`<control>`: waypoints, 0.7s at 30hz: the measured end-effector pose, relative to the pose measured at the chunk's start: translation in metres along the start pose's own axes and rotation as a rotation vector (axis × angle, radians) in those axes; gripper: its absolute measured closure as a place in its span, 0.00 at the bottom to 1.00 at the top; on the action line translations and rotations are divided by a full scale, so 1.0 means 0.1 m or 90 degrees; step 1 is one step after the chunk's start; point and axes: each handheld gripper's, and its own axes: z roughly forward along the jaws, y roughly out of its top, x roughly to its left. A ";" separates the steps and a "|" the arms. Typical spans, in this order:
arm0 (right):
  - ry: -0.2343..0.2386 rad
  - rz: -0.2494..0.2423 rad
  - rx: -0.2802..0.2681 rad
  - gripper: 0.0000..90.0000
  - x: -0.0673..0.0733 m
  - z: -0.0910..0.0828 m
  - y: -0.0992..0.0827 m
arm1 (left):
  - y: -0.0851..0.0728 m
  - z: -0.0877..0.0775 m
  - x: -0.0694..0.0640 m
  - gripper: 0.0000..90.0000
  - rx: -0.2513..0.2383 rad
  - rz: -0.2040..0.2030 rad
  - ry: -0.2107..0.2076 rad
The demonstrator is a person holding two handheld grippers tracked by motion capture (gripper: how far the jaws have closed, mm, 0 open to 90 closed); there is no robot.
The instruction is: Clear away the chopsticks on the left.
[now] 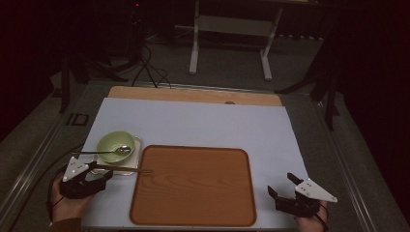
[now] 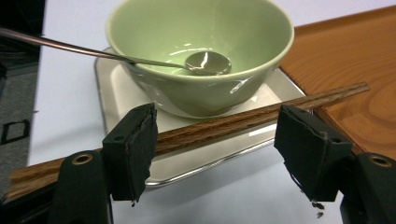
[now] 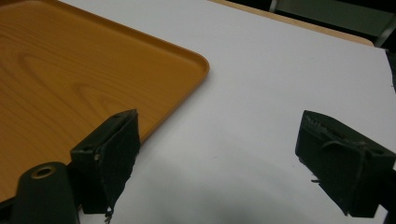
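Observation:
A pale green bowl (image 1: 115, 144) (image 2: 196, 46) stands on a small metal tray (image 1: 137, 155) (image 2: 116, 93) at the left of the white mat. A metal spoon (image 1: 104, 151) (image 2: 205, 63) rests in the bowl with its handle sticking out over the rim. A pair of brown chopsticks (image 1: 123, 168) (image 2: 233, 119) lies across the metal tray's front rim, its tips on the wooden tray (image 1: 193, 186) (image 2: 355, 56). My left gripper (image 1: 103, 173) (image 2: 219, 120) is open. The chopsticks run crosswise between its jaws, and the pads (image 2: 133, 149) do not press on them. My right gripper (image 1: 280, 183) (image 3: 219, 140) is open and empty, over the mat by the wooden tray's corner (image 3: 187, 60).
The white mat (image 1: 203, 125) covers a wooden tabletop (image 1: 193, 94). Behind the table are a dark floor, cables (image 1: 150, 67) and a white stand (image 1: 229, 43). The table's metal frame (image 1: 348, 179) runs along both sides.

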 end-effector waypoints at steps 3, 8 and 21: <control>-0.001 0.002 0.000 0.15 0.00 0.00 0.00 | 0.01 0.05 -0.01 0.34 0.007 0.005 -0.005; -0.002 0.003 -0.001 0.15 0.00 0.00 0.00 | 0.01 0.09 -0.04 0.34 0.021 0.019 -0.010; -0.005 0.006 0.000 0.15 -0.01 -0.01 0.00 | 0.01 0.15 -0.04 0.32 0.035 0.036 -0.014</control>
